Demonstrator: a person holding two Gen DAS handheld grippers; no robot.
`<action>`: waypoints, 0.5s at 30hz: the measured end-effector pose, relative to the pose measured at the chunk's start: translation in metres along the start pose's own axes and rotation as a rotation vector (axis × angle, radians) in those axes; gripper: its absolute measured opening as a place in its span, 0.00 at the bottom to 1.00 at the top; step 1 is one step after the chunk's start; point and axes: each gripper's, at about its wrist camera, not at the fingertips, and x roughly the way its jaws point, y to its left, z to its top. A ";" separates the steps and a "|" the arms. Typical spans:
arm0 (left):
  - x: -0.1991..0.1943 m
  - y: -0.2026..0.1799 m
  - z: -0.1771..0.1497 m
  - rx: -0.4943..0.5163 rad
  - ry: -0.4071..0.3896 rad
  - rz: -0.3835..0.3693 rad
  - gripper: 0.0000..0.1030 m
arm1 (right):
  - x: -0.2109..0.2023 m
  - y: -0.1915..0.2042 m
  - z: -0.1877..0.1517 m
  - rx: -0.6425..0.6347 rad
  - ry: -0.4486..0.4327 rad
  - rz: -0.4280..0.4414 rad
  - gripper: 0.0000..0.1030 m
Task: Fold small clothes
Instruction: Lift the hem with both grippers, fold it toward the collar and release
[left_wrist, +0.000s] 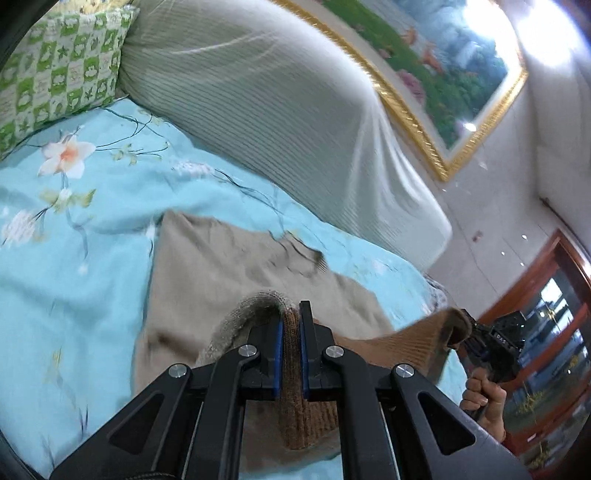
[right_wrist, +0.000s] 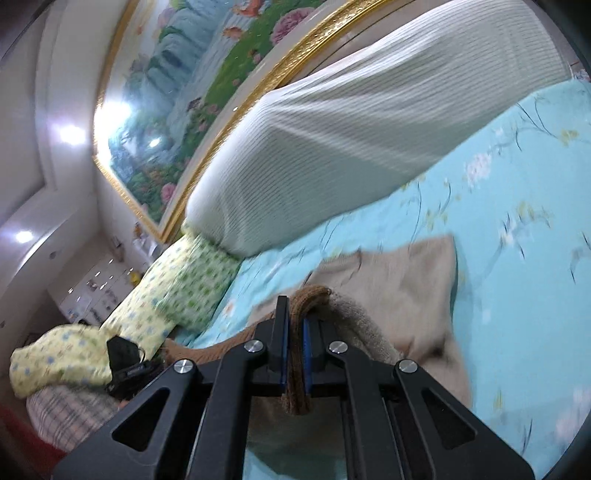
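A small tan knitted garment (left_wrist: 207, 266) lies on the light blue floral bedsheet (left_wrist: 74, 229). My left gripper (left_wrist: 291, 317) is shut on its brown ribbed hem, lifted above the bed. My right gripper (right_wrist: 294, 314) is shut on the same ribbed edge further along; the garment (right_wrist: 406, 273) hangs down from it onto the sheet (right_wrist: 517, 258). In the left wrist view the right gripper (left_wrist: 461, 328) shows at the right, clamped on the hem. The left gripper body (right_wrist: 125, 362) shows low at the left of the right wrist view.
A long white ribbed bolster (left_wrist: 266, 118) lies along the bed's far side under a gold-framed painting (left_wrist: 436, 59). A green patterned pillow (left_wrist: 55, 74) sits at one end; a yellow-green pillow (right_wrist: 177, 291) at the other. A wooden cabinet (left_wrist: 554, 317) stands beside the bed.
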 end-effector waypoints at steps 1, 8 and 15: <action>0.009 0.005 0.006 -0.004 -0.002 0.014 0.05 | 0.011 -0.008 0.009 0.007 0.003 -0.016 0.07; 0.084 0.060 0.043 -0.094 0.034 0.085 0.05 | 0.102 -0.073 0.030 0.076 0.097 -0.202 0.07; 0.141 0.097 0.038 -0.116 0.098 0.156 0.05 | 0.152 -0.117 0.014 0.103 0.182 -0.343 0.07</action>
